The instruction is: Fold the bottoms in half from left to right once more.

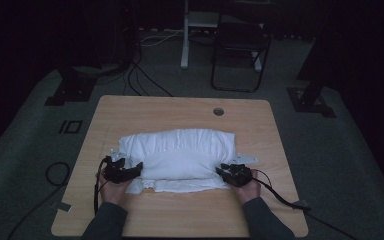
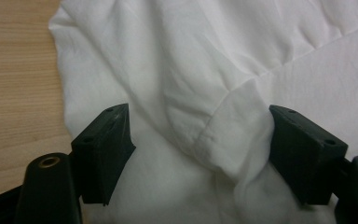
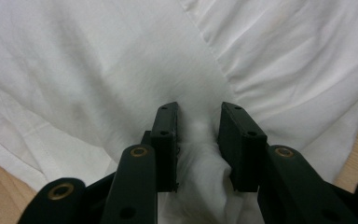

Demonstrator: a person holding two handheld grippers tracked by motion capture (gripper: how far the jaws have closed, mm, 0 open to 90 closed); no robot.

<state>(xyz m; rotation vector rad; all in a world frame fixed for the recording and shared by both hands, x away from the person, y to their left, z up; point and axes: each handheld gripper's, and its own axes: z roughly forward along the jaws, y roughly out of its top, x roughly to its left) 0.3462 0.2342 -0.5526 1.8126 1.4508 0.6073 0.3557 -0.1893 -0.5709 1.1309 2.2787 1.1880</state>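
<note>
Dim floor and a folding chair (image 1: pixel 240 47) lie beyond the wooden counter (image 1: pixel 180 210), where a folded white garment (image 1: pixel 177 157) sits at the middle, toward the near edge. To fold it well, I judge both ends should be gripped evenly, near the fold line, and moved together so the layers stay flat. At its left end, the left claw (image 2: pixel 200 140) stands wide apart around a ridge of cloth, pads not pressing. At its right end, the right claw (image 3: pixel 198 144) is clamped on a bunched pinch of fabric.
</note>
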